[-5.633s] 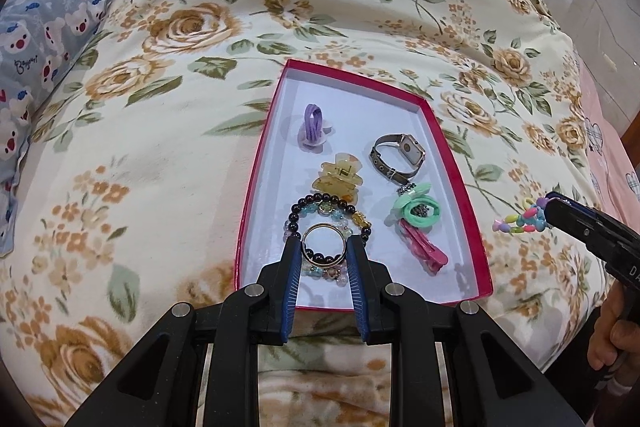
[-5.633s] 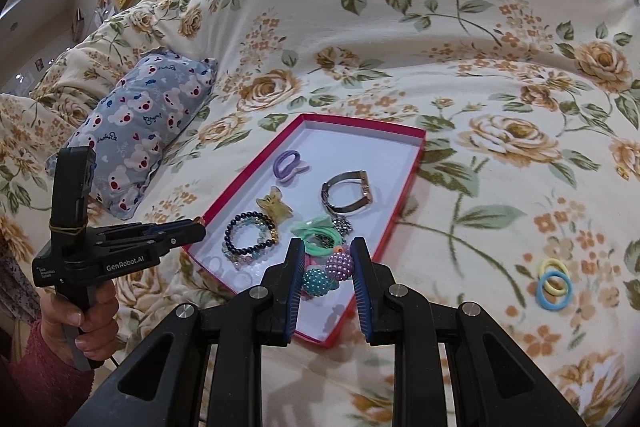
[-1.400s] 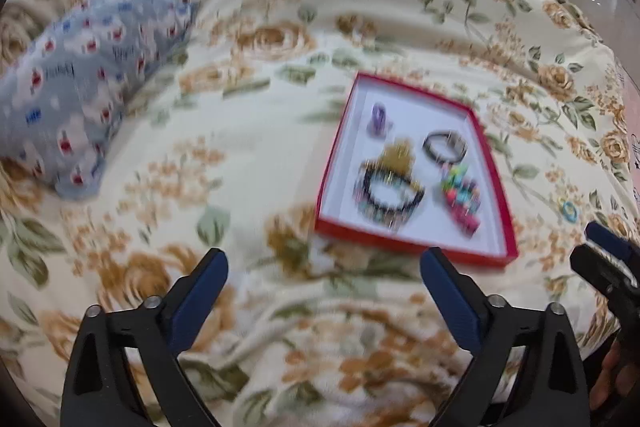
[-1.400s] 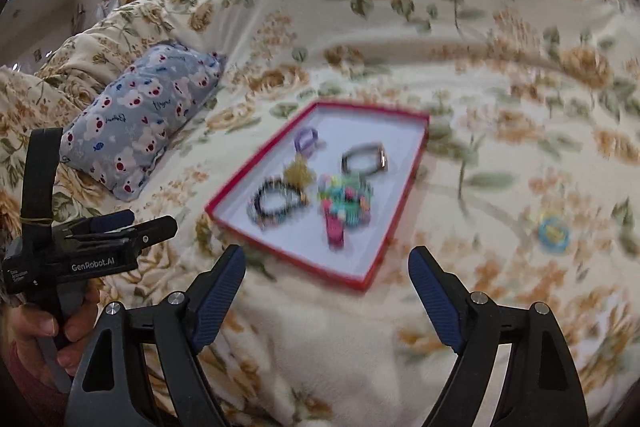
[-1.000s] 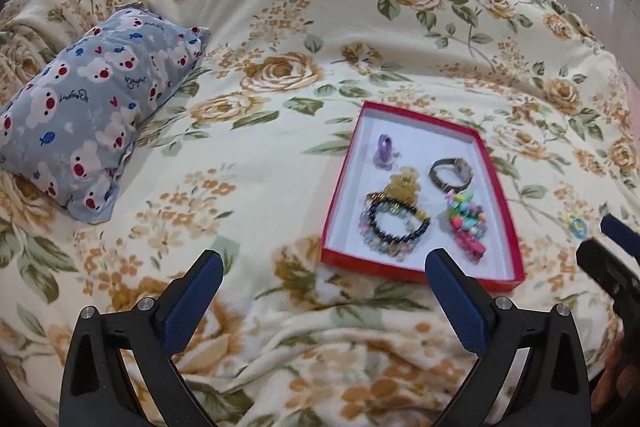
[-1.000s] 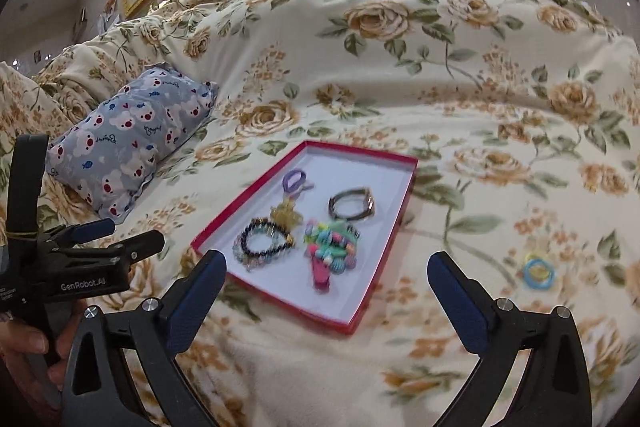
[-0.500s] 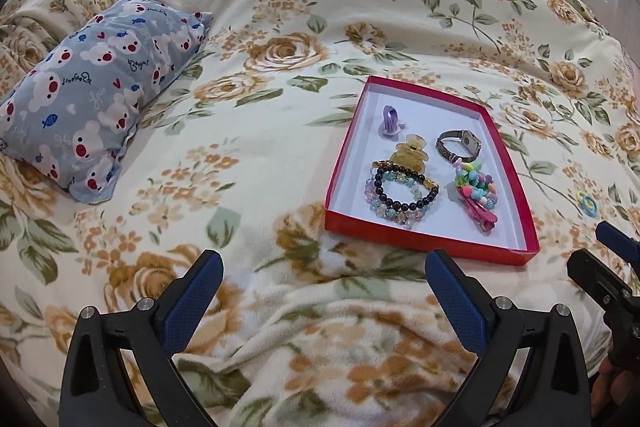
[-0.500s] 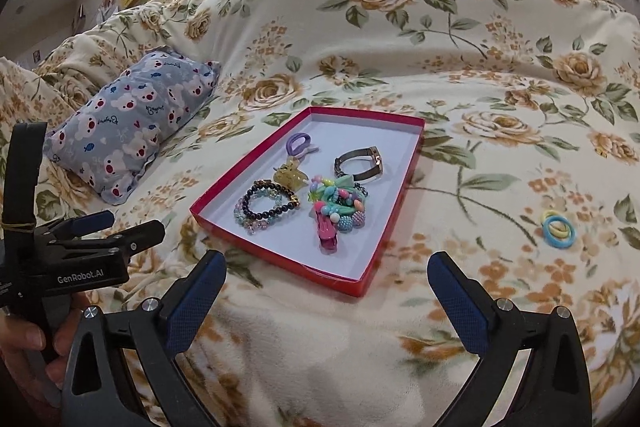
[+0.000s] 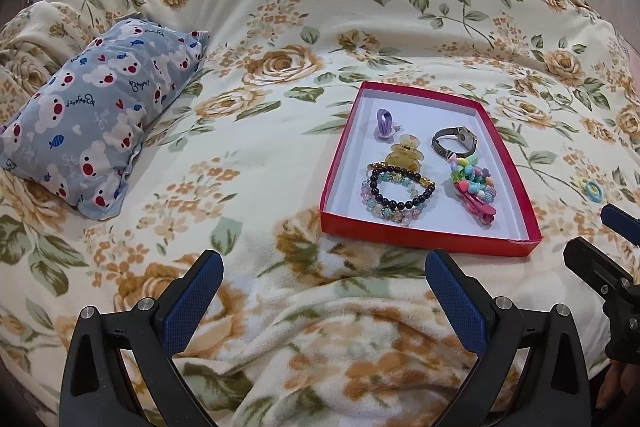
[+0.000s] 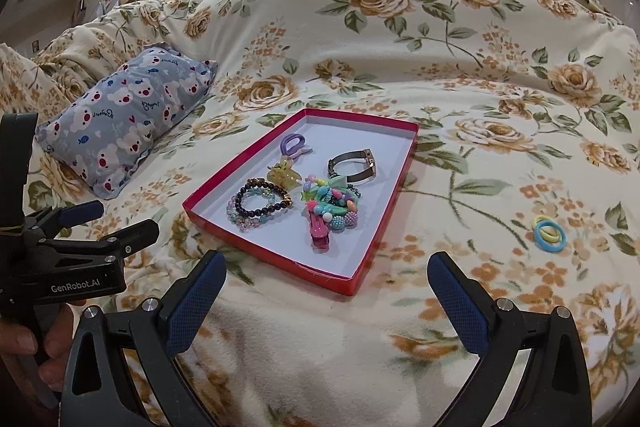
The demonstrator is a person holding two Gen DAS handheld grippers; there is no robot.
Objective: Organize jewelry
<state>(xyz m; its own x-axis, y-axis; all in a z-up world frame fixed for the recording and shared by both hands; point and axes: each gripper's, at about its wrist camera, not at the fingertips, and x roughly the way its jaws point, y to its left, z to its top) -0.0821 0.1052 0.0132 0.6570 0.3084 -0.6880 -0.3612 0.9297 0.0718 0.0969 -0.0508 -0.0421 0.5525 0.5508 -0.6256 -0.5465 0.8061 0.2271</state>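
Red tray (image 9: 424, 235) w/ white inside. Blanket (image 9: 280, 27) cream w/ tan roses, green leaves. Pillow (image 9: 100, 123) blue-grey w/ white bears, red ears. Hair ties (image 10: 550, 229) blue & yellow. Black bead bracelet (image 9: 400, 193) over pastel one. Purple clip (image 9: 385, 123), amber claw clip (image 9: 405, 153), pink clip (image 9: 482, 205). Gripper pads (image 10: 196, 303) blue, frames black.

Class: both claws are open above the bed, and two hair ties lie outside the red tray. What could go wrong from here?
1. The hair ties lie flat on soft, floral blanket; the right claw might pinch fabric with them.
2. The red tray sits on uneven bedding, so a nudge could tip it.
3. The pile of colourful beaded pieces is crowded; a drop there may tangle.
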